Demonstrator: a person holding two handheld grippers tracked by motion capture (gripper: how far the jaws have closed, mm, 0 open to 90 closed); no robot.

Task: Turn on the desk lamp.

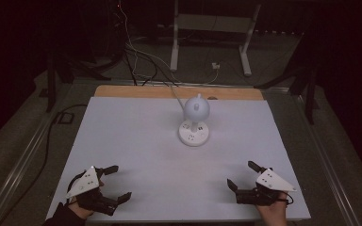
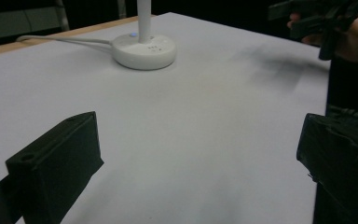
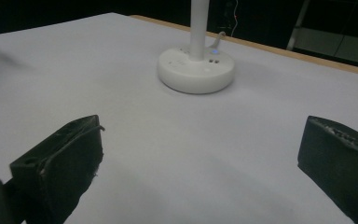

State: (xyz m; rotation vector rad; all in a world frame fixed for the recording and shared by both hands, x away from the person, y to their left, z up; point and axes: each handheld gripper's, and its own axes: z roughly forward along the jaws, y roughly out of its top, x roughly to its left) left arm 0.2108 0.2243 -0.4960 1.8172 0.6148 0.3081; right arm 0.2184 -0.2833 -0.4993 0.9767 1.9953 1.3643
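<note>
A white desk lamp point(image 1: 195, 122) stands on its round base at the far middle of the white table point(image 1: 136, 141), its head bent toward me. The base point(image 2: 143, 50) shows a small blue light, and so does the same base point(image 3: 196, 69) in the right gripper view. My left gripper point(image 1: 116, 182) rests near the front left corner, jaws wide apart and empty. My right gripper point(image 1: 242, 175) sits near the front right corner, also open and empty. The right hand and its gripper point(image 2: 326, 21) appear far off in the left gripper view.
The lamp's white cord point(image 1: 173, 92) runs off the table's far edge to the floor. Cables point(image 1: 136, 56) and a white frame's legs point(image 1: 209, 42) lie on the dark floor beyond. A wooden strip point(image 1: 179, 92) borders the table's far edge.
</note>
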